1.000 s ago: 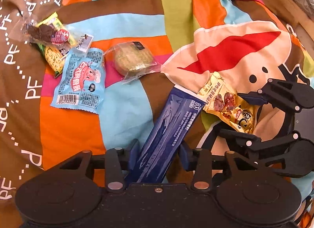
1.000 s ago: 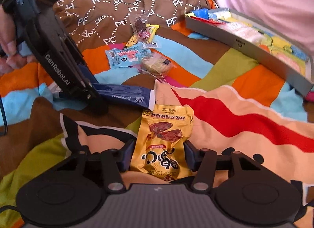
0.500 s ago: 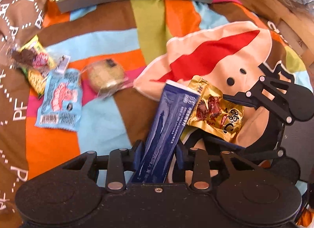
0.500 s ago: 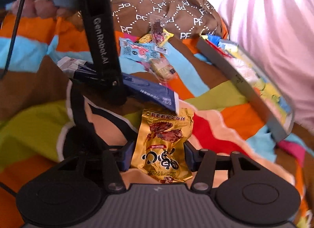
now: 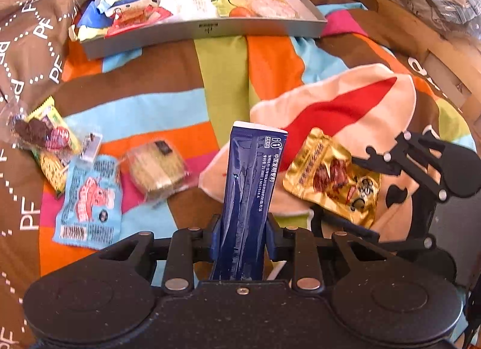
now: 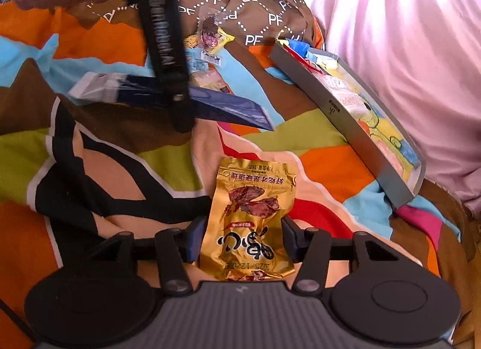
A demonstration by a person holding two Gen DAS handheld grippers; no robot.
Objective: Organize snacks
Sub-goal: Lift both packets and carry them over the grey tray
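left gripper (image 5: 242, 237) clamped on the blue packet (image 5: 249, 195), which had risen off the patterned quilt (image 5: 168, 108) since the earlier frame; right gripper (image 6: 240, 239) clamped on the gold pouch (image 6: 249, 219), likewise lifted. the grey tray (image 5: 210, 28), far centre, now showed more fully; loose snacks (image 5: 90, 189) remained near left

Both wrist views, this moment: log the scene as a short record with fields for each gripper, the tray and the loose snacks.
left gripper: shut on blue packet
right gripper: shut on gold pouch
tray: grey, on the patchwork blanket, already holds several packets
loose snacks: light blue packet, clear-wrapped cake, small wrapped sweets, all lying on the blanket left of the blue packet
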